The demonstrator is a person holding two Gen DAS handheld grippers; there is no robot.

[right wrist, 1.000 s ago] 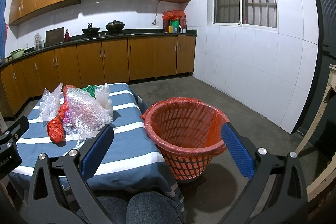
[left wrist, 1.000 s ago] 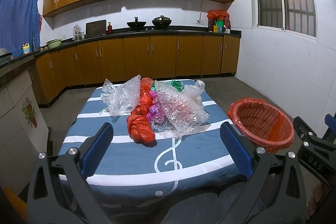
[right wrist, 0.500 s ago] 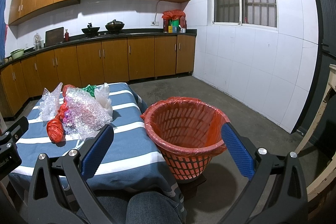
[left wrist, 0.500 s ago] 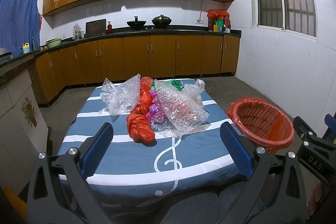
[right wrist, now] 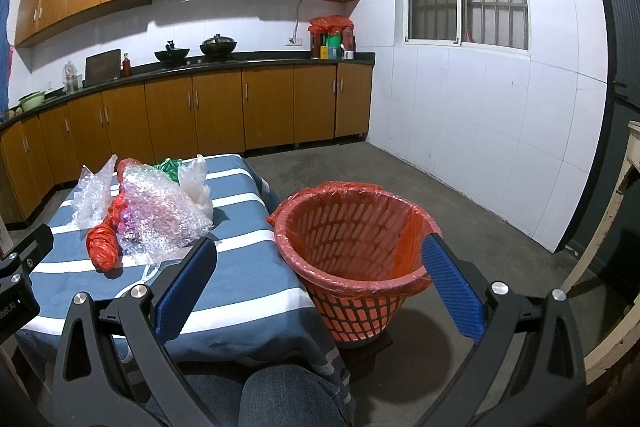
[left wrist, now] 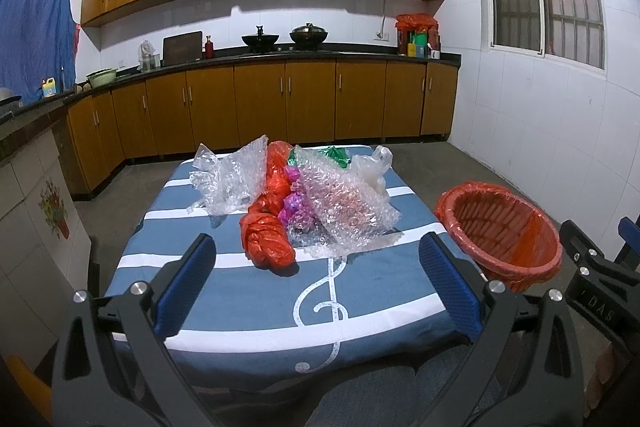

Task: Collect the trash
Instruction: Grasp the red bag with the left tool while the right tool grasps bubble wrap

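Note:
A heap of trash lies mid-table: clear bubble wrap (left wrist: 344, 207), a twisted red plastic bag (left wrist: 266, 235), a second clear wrap (left wrist: 226, 183), purple and green scraps, a whitish bag (left wrist: 374, 167). The same bubble wrap (right wrist: 160, 215) and red bag (right wrist: 104, 245) show in the right wrist view. A red basket lined with a red bag (left wrist: 500, 231) (right wrist: 356, 239) stands on the floor right of the table. My left gripper (left wrist: 318, 281) is open, short of the heap. My right gripper (right wrist: 318, 287) is open, in front of the basket, holding nothing.
The table wears a blue-and-white striped cloth (left wrist: 260, 291) with a treble clef. A person's knee in jeans (right wrist: 288, 395) sits below. Wooden cabinets and a dark counter (left wrist: 280, 55) line the far wall. Bare concrete floor (right wrist: 460, 211) lies right of the basket.

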